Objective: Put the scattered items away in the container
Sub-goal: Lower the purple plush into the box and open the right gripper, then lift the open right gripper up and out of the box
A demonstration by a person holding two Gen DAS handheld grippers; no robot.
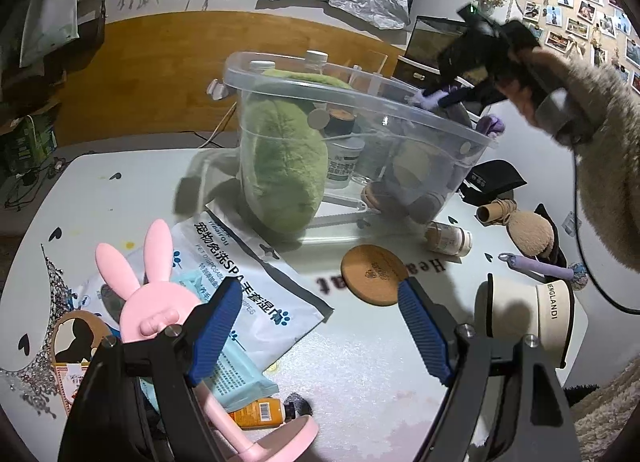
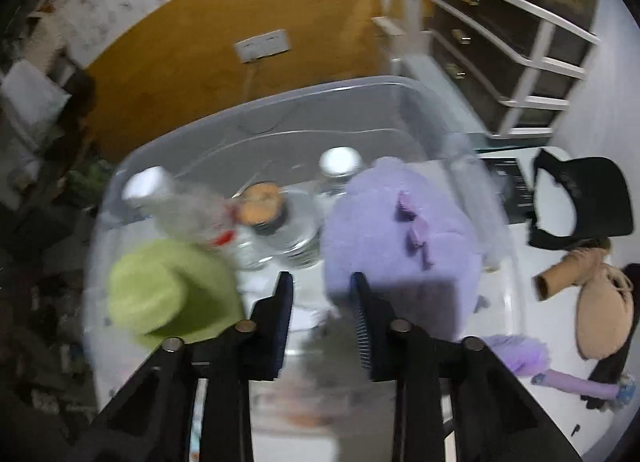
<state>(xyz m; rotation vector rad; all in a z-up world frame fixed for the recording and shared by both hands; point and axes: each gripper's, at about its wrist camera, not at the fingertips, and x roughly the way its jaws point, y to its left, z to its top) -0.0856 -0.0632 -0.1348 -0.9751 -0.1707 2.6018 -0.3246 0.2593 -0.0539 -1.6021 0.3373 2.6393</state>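
A clear plastic bin [image 1: 400, 109] stands on the white table. It holds a green plush [image 1: 280, 157], bottles [image 2: 340, 165] and a purple plush [image 2: 400, 229]. My left gripper [image 1: 316, 326] is open and empty, low over the table near a round wooden coaster [image 1: 374, 274]. A pink rabbit stand [image 1: 152, 294] and a wipes packet [image 1: 248, 282] lie at its left. My right gripper [image 2: 322, 290] is open above the bin [image 2: 280, 109], beside the purple plush; it also shows in the left wrist view [image 1: 448, 95].
On the table right of the bin lie a small pill bottle [image 1: 448, 238], a beige pouch [image 1: 524, 229], a black strap [image 2: 580, 201], a purple brush [image 2: 576, 382] and a cream cup [image 1: 528, 318]. An orange tube [image 1: 260, 414] lies near the front.
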